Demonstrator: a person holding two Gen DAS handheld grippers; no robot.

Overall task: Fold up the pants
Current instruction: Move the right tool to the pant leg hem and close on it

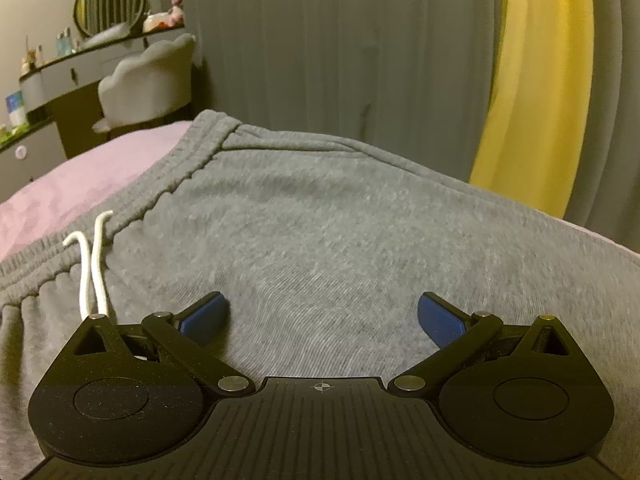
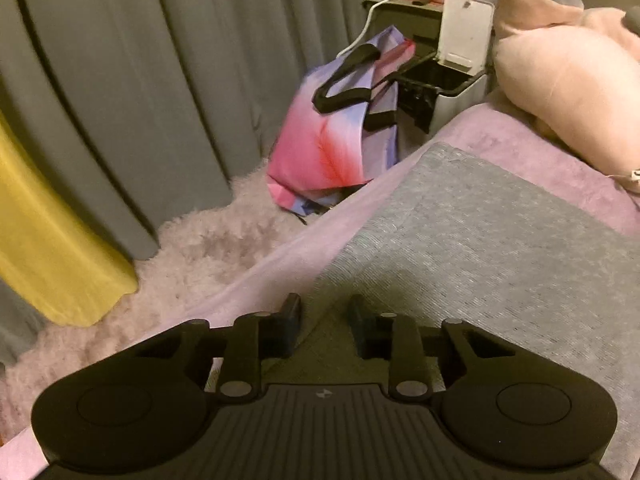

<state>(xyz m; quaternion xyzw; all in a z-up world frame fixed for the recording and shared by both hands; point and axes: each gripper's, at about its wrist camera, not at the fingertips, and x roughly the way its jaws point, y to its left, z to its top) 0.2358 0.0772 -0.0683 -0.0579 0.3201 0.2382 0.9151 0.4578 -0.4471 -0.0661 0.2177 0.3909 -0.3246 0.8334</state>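
Grey sweatpants (image 1: 320, 220) lie flat on a pink bed cover (image 1: 80, 184). Their ribbed waistband (image 1: 180, 176) runs to the upper left, and a white drawstring (image 1: 94, 272) lies on it. My left gripper (image 1: 322, 316) hovers low over the fabric just below the waistband, open wide, its blue pads (image 1: 206, 316) holding nothing. In the right wrist view the pants (image 2: 480, 240) reach the bed's side edge. My right gripper (image 2: 325, 320) sits at that edge of the cloth. Its jaws are narrow but apart, with a raised bit of the grey fabric edge showing in the gap.
Grey curtains and a yellow curtain (image 1: 532, 80) hang beside the bed. A grey chair (image 1: 148, 80) and a dressing table (image 1: 80, 64) stand at the far left. On the floor are a fluffy rug (image 2: 180, 252), a pink-purple bag (image 2: 340, 128) and a bin (image 2: 452, 76). A pink pillow (image 2: 560, 80) lies on the bed.
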